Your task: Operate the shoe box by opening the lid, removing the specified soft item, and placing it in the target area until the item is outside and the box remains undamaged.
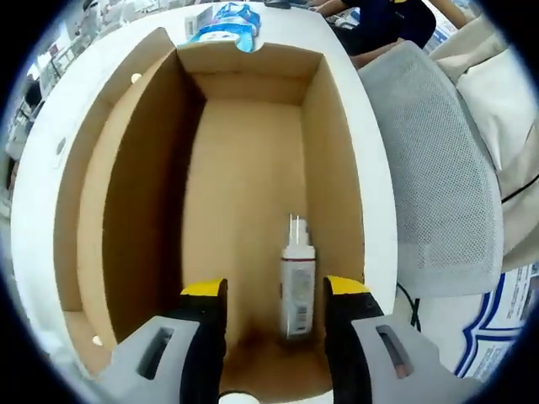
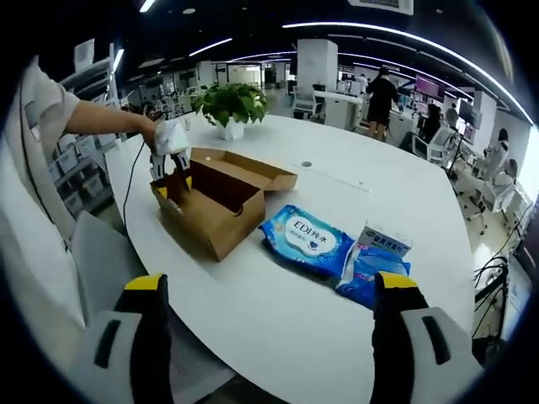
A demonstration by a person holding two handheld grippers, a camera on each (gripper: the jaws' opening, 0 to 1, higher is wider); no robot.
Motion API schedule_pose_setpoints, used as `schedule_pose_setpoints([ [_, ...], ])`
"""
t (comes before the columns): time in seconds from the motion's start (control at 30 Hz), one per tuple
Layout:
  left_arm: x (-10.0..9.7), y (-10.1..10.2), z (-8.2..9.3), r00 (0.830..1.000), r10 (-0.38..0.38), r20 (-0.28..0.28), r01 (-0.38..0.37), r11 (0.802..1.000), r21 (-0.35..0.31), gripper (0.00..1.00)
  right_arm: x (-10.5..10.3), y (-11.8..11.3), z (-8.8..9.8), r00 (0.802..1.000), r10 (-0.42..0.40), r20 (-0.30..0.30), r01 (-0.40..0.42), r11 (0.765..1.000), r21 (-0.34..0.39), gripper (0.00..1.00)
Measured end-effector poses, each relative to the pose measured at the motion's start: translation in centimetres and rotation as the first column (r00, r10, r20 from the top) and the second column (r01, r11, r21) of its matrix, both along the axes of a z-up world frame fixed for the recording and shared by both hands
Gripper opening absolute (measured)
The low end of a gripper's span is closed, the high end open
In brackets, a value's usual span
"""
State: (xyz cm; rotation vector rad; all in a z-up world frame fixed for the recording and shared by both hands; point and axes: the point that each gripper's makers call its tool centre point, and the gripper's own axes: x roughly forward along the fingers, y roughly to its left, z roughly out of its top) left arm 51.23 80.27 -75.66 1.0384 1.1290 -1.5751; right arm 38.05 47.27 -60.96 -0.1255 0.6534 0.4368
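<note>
Shoe box (image 1: pixel 244 168) lies open on the white counter (image 2: pixel 337 210), lid folded back at the left of the left gripper view. Left tool (image 1: pixel 276 295) reaches into the box, jaws spread wide, holding nothing. Between the jaws, low centre-right of the frame, a small white bottle (image 1: pixel 297 286) lies on the box floor, close to the right wall.

Right tool (image 2: pixel 265 290) hovers well back from the box, jaws wide apart, empty. In its view the box sits upper left; blue wipes pack (image 2: pixel 305 240) and a small carton (image 2: pixel 383 240) lie at frame centre-right.

Judgement: bottle looks light, rigid and smooth, likely slippery. Grip across the body mid-length, not the thin nozzle. Cardboard walls dent easily; keep the jaws clear of them.

Unclear: label text unreadable; near end of the box floor hidden behind the jaws.
</note>
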Motion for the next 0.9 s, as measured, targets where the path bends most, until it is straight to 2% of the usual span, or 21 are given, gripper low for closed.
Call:
schedule_pose_setpoints([
  [0.23,-0.2,0.3,-1.0,1.0,-0.003,-0.009,0.003,1.0,0.018,0.42,0.0,0.2,0.0,1.0,-0.003,0.001,0.003,1.0,-0.001,0.96],
  [0.6,-0.2,0.4,-1.9,1.0,0.012,0.01,-0.012,1.0,-0.002,0.39,0.1,-0.1,0.1,1.0,-0.021,0.007,0.021,1.0,-0.002,0.96],
  [0.9,-0.2,0.4,-2.9,0.999,0.037,0.017,-0.037,0.999,-0.015,0.29,0.1,0.4,-0.4,1.0,-0.018,-0.003,0.018,1.0,0.003,0.96],
])
